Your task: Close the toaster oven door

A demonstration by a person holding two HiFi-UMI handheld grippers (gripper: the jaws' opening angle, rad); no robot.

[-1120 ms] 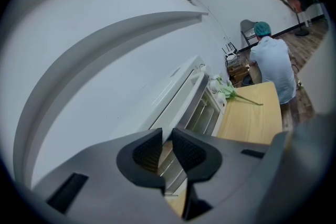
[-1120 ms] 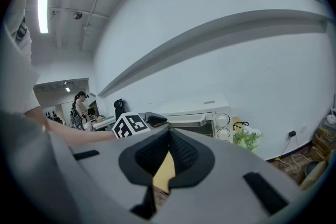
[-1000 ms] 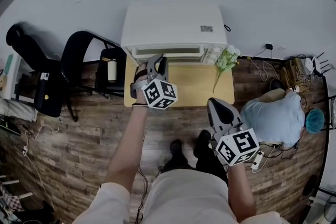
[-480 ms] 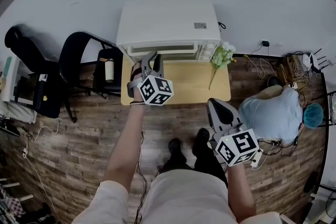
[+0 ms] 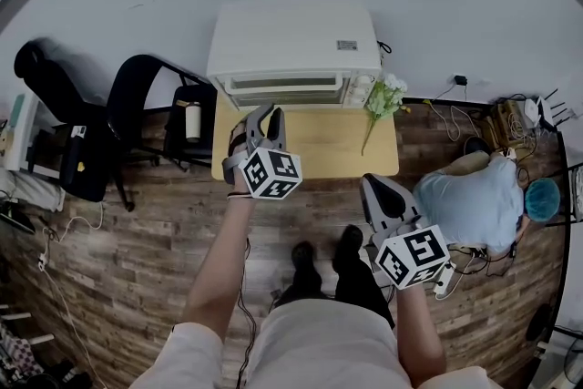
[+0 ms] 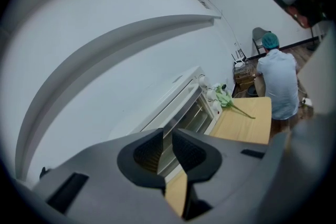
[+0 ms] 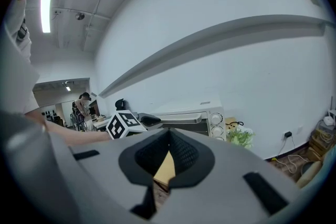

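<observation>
1 toaster oven (image 5: 293,36), door shut, w/ 1 flower sprig (image 5: 383,97) on tabletop (image 5: 319,150); left hand-held gripper (image 5: 266,111) slightly parted, right hand-held gripper (image 5: 374,184) clenched, both empty.

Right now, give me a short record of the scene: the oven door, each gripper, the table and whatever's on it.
toaster oven: white, at the back of the wooden table, against the wall
door: looks shut
left gripper: above the table in front of the door, short of it; jaws a narrow gap apart, nothing between
right gripper: low, off the table, over the floor; jaws together, empty
flowers: at the table's right side, beside the oven
bystander: crouched on the floor right of the table
</observation>
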